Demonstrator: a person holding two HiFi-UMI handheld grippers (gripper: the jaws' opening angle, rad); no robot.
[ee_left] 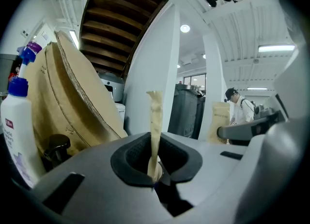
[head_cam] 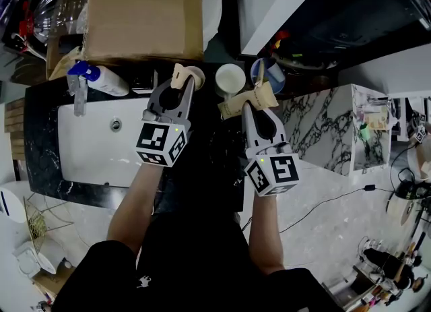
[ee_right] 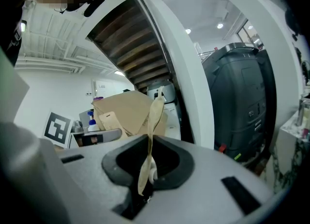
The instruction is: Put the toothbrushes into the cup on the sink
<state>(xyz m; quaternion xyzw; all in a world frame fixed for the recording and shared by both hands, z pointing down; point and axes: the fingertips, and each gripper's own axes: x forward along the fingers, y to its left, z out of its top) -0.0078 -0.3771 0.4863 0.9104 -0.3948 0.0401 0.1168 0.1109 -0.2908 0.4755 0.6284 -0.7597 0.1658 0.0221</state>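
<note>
A dark stone table (head_cam: 40, 142) is running under and ahead of both sets of fingers, with a white rectangular sink basin (head_cam: 87, 149) sunk into it to the left of the left fingers; the person's arms are covering the table's near edge. A big brown cardboard box (head_cam: 145, 14) is standing beyond the left fingers, its top cut off by the frame. A white plastic spray bottle (head_cam: 101, 80) with a blue trigger is lying to the left of those fingers.

The round white cup (head_cam: 230, 80) is standing upright on the table just beyond the fingers, between the two pairs, nearer the right one. What is inside it is hard to make out from the head view.

The left gripper (head_cam: 183, 83) is pinching a tan paper toothbrush packet (ee_left: 155, 121) that is sticking straight up out of its fingers (ee_left: 184, 157), which are drawn nearly together on the thin paper. The right gripper (head_cam: 250, 108) is doing the same with a second tan paper toothbrush packet (ee_right: 154, 116), its fingers (ee_right: 174, 162) clamped close on the packet's lower end while the rest is rising past them with a slight twist. In both cases the paper is hiding the brush itself.
</note>
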